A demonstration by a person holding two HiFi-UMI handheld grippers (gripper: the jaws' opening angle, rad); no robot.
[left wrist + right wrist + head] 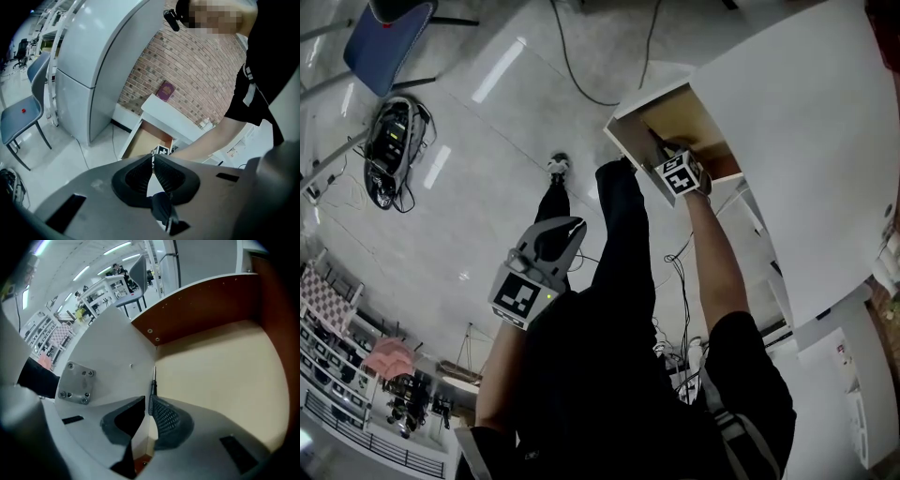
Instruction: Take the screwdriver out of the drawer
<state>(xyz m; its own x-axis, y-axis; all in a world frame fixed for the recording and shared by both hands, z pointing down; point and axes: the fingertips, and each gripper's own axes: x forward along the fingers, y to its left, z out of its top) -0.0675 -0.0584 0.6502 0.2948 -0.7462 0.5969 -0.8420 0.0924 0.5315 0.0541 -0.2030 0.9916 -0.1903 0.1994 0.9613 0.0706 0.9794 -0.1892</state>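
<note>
The white drawer (623, 127) stands pulled out of the cabinet. My right gripper (670, 157) reaches down into it. In the right gripper view the screwdriver (153, 383), a thin metal tip on a black shaft, lies along the seam between the white drawer wall and the cream drawer floor (220, 366). My right gripper (146, 401) has its jaws drawn in to a narrow slit, with the black shaft pinched at their tips. My left gripper (572, 227) hangs by the person's side over the floor. Seen from its own camera, my left gripper (153, 161) is shut on nothing and faces the open drawer (145, 143).
The white cabinet top (806, 141) spreads to the right of the drawer, with a maroon book (166, 90) on it. A blue chair (389, 37), a pack of gear (389, 150) and a black cable (581, 75) are on the floor. A tall grey cabinet (93, 65) stands left.
</note>
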